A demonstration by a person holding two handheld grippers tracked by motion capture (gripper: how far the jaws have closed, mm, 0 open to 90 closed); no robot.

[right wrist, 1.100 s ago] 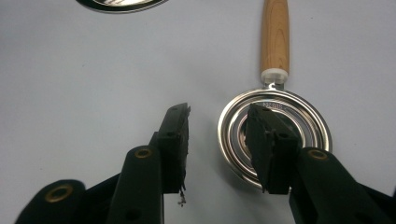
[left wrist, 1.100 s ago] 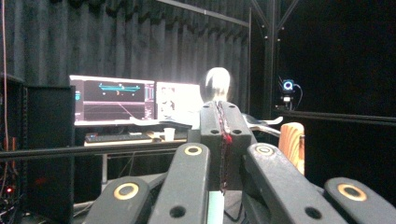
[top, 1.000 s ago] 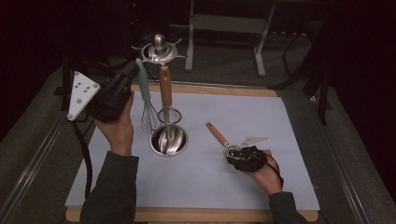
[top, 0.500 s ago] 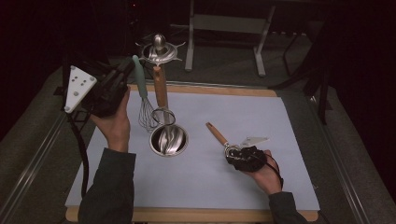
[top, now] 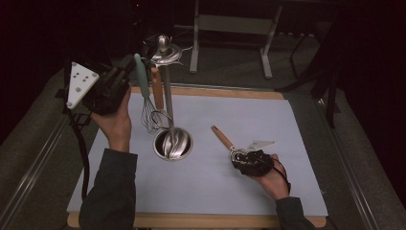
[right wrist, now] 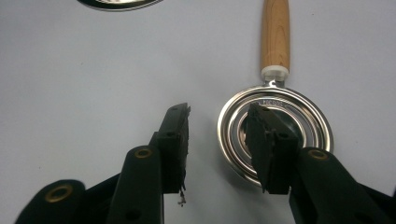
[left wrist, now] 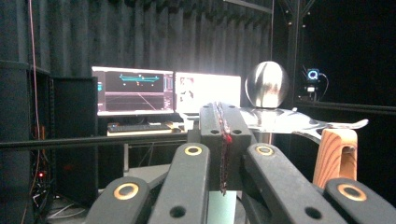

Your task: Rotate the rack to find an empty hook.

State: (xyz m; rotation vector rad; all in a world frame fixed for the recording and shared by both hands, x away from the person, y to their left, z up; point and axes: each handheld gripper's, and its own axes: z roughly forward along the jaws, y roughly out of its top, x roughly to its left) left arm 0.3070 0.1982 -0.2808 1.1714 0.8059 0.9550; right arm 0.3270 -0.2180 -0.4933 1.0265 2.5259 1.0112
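On the mat, the open, empty right tool (right wrist: pixel 217 140) straddles the strainer (right wrist: pixel 275 133), handle pointing away.

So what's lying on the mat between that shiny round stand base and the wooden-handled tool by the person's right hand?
Nothing: in the high view, bare mat separates the stand base from the wooden-handled tool.

A lab — dark curtains (left wrist: pixel 140 32), monitors (left wrist: pixel 133 91) behind the table (top: pixel 268 93).
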